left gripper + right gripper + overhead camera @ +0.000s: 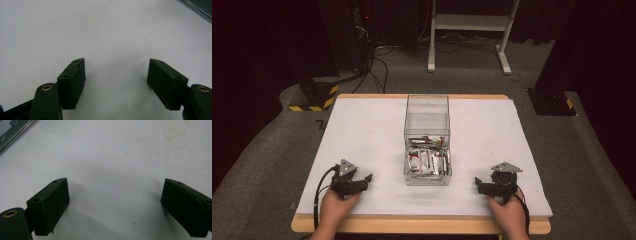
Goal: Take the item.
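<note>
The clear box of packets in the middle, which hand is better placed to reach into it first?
Neither clearly: left gripper and right gripper rest open on the table, flanking the clear box about equally.

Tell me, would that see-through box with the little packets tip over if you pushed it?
Probably not easily: the clear plastic box sits flat on the white table, and the red-and-white packets lie low at its near end, weighting the bottom. It would more likely slide, since both surfaces look smooth. It seems fairly light, being mostly empty.

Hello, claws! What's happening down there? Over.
Left claw open, empty, on table. Right claw same. Clear box of packets between them, untouched.
</note>
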`<state>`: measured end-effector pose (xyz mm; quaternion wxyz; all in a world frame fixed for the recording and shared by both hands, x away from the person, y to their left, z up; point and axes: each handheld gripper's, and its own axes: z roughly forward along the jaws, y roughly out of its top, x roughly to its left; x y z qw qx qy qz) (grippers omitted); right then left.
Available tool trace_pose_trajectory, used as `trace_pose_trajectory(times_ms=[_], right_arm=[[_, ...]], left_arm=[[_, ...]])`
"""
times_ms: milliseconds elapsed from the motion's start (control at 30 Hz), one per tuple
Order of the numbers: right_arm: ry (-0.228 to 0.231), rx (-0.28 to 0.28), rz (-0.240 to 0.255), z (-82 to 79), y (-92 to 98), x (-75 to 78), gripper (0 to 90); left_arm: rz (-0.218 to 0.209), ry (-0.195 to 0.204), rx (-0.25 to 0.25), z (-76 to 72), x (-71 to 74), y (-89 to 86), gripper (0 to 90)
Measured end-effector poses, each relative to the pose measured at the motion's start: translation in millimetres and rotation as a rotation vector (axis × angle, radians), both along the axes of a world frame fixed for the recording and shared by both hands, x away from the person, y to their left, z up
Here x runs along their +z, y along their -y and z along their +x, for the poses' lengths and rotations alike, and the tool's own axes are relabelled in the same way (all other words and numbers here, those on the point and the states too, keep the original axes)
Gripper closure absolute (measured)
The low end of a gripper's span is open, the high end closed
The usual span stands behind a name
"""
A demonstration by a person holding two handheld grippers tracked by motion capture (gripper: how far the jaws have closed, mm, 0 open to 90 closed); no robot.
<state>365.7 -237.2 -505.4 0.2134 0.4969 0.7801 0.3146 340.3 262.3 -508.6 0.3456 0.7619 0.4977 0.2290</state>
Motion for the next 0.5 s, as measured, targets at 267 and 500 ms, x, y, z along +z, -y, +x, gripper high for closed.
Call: trace_pose_trajectory(times_ms=[267,500], right_arm=[[-0.003,-0.003,0.002,-0.2,-0.1,0.1,7.9],[-0.004,-0.002,0.003,0.1,0.0,0.2,7.9]], left_arm=[[-0.001,0.000,0.001,0.1,0.0,0.0,31.1],[-0.003,-0.002,0.000,0.3,0.0,-0.1,31.1]])
